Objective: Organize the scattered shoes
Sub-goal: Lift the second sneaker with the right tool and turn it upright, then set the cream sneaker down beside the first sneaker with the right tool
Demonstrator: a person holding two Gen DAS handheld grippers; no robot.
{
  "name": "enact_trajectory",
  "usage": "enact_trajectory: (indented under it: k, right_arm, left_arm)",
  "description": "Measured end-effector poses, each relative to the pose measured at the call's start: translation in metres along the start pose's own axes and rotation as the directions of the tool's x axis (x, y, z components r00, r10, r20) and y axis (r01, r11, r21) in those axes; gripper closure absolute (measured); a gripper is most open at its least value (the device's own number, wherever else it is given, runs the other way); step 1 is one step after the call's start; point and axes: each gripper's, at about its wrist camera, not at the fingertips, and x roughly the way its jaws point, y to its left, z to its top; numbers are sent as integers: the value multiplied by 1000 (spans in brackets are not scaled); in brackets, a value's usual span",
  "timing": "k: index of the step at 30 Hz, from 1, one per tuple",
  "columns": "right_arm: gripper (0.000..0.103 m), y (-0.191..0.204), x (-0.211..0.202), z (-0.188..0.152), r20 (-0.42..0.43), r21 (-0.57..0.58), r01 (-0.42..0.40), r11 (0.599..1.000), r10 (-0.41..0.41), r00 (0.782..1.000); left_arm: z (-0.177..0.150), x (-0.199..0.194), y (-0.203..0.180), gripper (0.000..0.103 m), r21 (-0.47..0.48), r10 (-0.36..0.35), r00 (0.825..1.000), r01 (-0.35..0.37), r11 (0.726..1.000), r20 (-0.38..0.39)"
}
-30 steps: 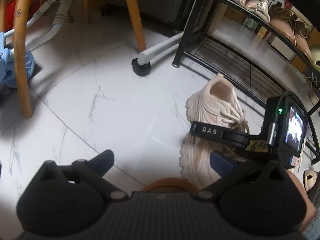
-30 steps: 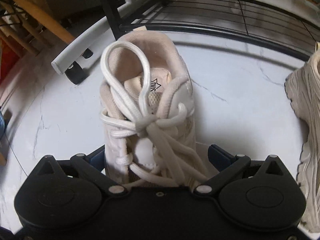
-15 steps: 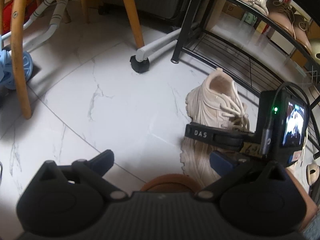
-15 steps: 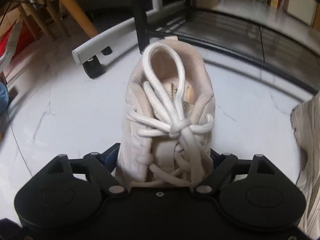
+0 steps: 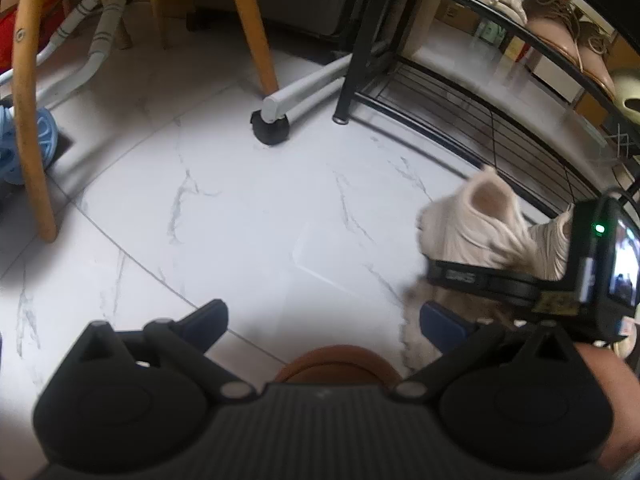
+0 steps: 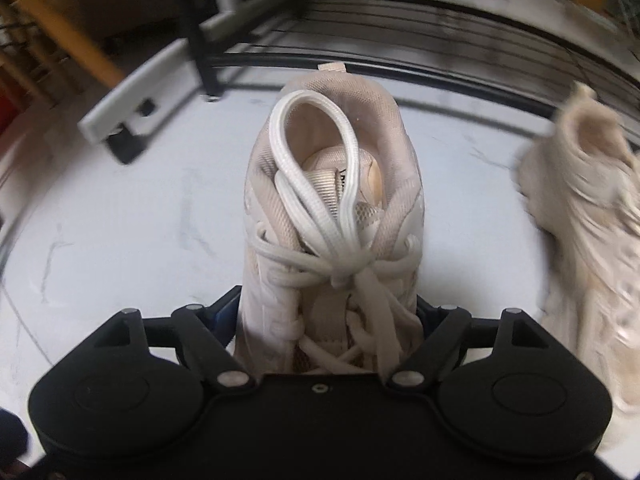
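The right gripper (image 6: 328,320) is clamped on a beige sneaker (image 6: 332,216) across its laced forefoot, one finger on each side, heel pointing away from the fingers toward the shoe rack (image 6: 400,68). The step in hand looks like carrying this sneaker to the rack. Whether its sole is off the floor cannot be told.

The second sneaker (image 6: 588,216), its likely mate, lies on the marble floor (image 6: 120,240) to the right of the right fingers, near the rack's lower edge.

The left gripper (image 5: 324,320) has its fingers well apart with nothing between them, only floor beyond. The sneakers sit off to the right of its fingers, partly behind the right gripper's body.

The rack's bottom wire shelf, straight ahead of the held sneaker's heel, shows no shoes in the part that is visible. The upper shelf (image 5: 500,12) holds several pairs: pale pearl-trimmed ones and tan lace-ups.

The next move probably calls for sliding the sneaker forward, heel first, onto the bottom shelf while clearing its front rail, and leaving room beside it for the mate. The loose lace loop might snag on the wires.
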Motion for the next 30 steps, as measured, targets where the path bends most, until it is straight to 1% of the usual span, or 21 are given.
enact_trajectory:
  k: [4, 9, 12, 13, 14, 15, 17, 19, 22, 24, 25, 26, 27, 29, 30]
  right_arm:
    - [23, -31, -3, 1, -16, 63, 43, 997, -42, 999]
    - [22, -50, -3, 2, -3, 113, 82, 990, -83, 997]
    - [21, -51, -5, -2, 2, 111, 94, 989, -94, 996]
    - [19, -50, -5, -2, 3, 105, 99, 990, -100, 995]
    - [14, -47, -6, -3, 8, 83, 114, 990, -115, 993]
    - [11, -42, -9, -4, 20, 45, 139, 989, -140, 990]
    - [0, -34, -19, -4, 54, -14, 170, 985, -169, 984]
    - [0, -28, -32, -2, 88, -73, 180, 981, -174, 981]
    - [0, -27, -59, -3, 117, -131, 158, 979, -143, 983]
    - [0, -35, -83, -9, 143, -154, 135, 979, -113, 983]
    - [0, -41, -91, -12, 163, -153, 143, 978, -118, 980]
    - [0, -46, -98, -14, 182, -151, 152, 977, -124, 975]
    - [0, -57, -107, -18, 215, -132, 172, 976, -141, 966]
    - [0, -72, -115, -27, 274, -113, 176, 978, -139, 952]
    - [0, -85, -119, -35, 334, -105, 166, 981, -123, 934]
  left_arm:
    - [-1, 0, -4, 1, 25, -9, 1000, 9, 1000, -9]
    - [-2, 3, -6, 1, 35, -13, 1000, 14, 999, -26]
    - [-2, 4, -6, 1, 36, -15, 999, 16, 999, -35]
    - [-2, 5, -6, 1, 37, -16, 999, 17, 999, -38]
    - [-2, 5, -6, 1, 39, -15, 999, 17, 999, -40]
    - [-2, 5, -6, 1, 42, -14, 999, 16, 999, -42]
    - [-3, 5, -7, 1, 45, -15, 999, 17, 999, -45]
    - [-3, 6, -7, 1, 45, -18, 999, 21, 999, -48]
    - [-4, 7, -7, 1, 45, -24, 998, 26, 999, -53]
    - [-4, 7, -7, 1, 45, -27, 998, 30, 999, -56]
    - [-4, 7, -7, 1, 45, -29, 998, 32, 998, -57]
    - [-4, 8, -7, 1, 45, -31, 998, 34, 998, -59]
    - [-4, 8, -7, 1, 45, -33, 998, 36, 998, -60]
    - [-6, 8, -8, 1, 51, -32, 998, 35, 998, -61]
    - [-6, 9, -9, 1, 54, -31, 998, 35, 998, -62]
